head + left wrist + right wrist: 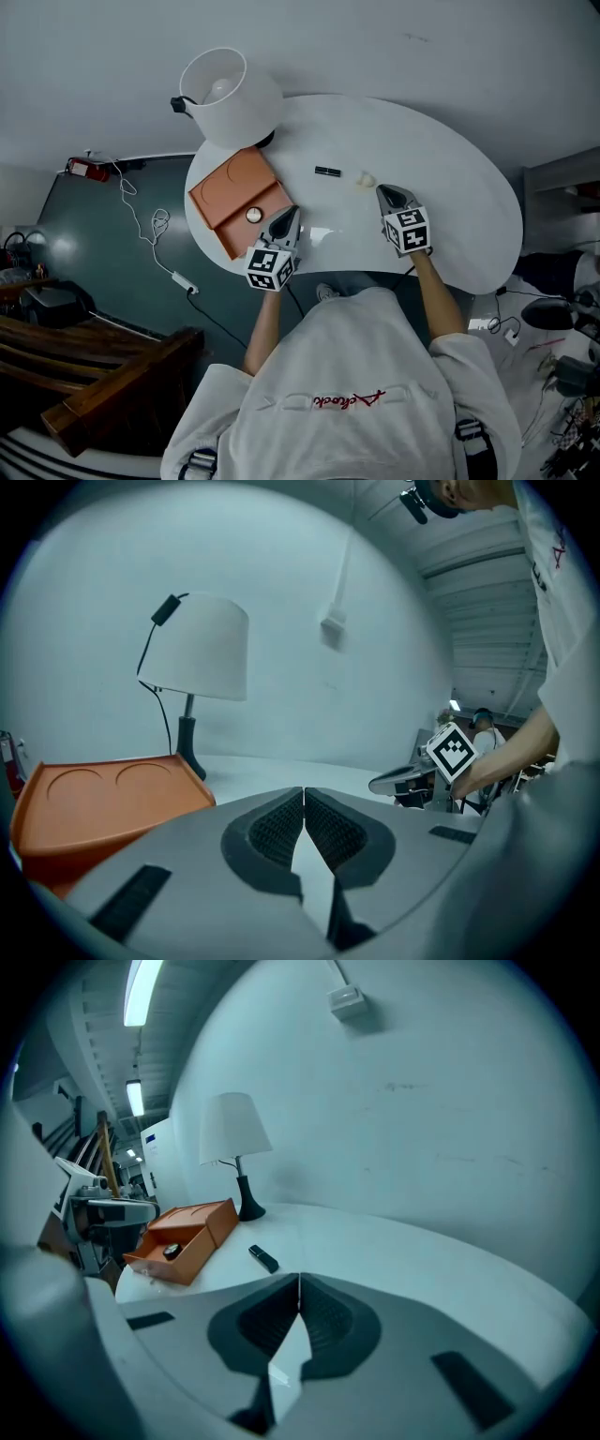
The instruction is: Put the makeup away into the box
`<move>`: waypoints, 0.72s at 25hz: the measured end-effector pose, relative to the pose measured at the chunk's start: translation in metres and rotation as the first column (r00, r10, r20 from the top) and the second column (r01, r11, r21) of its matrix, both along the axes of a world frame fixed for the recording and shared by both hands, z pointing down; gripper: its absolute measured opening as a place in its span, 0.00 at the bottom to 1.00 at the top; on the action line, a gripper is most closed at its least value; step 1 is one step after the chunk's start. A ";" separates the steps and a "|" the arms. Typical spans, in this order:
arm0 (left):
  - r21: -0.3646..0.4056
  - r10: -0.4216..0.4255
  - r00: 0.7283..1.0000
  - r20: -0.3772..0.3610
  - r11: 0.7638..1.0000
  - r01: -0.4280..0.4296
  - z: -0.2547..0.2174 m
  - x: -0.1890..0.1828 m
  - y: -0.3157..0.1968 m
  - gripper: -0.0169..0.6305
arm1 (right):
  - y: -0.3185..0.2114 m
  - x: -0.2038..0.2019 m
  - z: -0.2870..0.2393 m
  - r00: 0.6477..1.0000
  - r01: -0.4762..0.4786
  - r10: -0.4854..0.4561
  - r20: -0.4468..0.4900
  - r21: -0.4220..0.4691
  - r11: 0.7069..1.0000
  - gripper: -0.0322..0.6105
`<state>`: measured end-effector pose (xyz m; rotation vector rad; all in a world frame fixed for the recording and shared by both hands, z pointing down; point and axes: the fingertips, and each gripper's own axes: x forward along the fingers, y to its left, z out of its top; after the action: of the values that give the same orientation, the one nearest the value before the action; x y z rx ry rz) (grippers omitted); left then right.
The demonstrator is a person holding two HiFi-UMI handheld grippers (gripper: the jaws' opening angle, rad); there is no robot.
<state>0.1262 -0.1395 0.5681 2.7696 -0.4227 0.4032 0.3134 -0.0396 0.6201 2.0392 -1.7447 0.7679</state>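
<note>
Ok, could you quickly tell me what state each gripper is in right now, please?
Left gripper: closed, holding nothing.
Right gripper: closed, holding nothing.

A white kidney-shaped table [469,216] fills the middle of the head view. A lamp [230,98] with a white shade stands at the table's 11 o'clock edge. Toward 9 o'clock a white cable [157,221] trails over the dark green floor [84,262], with a red object [86,170] near its far end. Dark wooden furniture [103,366] sits at 7 o'clock. In the right gripper view a small white box [346,997] is on the wall at 12 o'clock
</note>
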 end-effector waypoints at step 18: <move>-0.084 0.010 0.998 0.068 0.996 -0.004 0.046 0.011 0.003 0.05 | 0.009 -0.007 0.056 0.995 0.019 -0.009 0.099 -0.104 0.994 0.08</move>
<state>0.1370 -0.1368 0.6140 2.6831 -0.4028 0.5064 0.3062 -0.0305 0.6760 1.9481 -1.7302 0.9495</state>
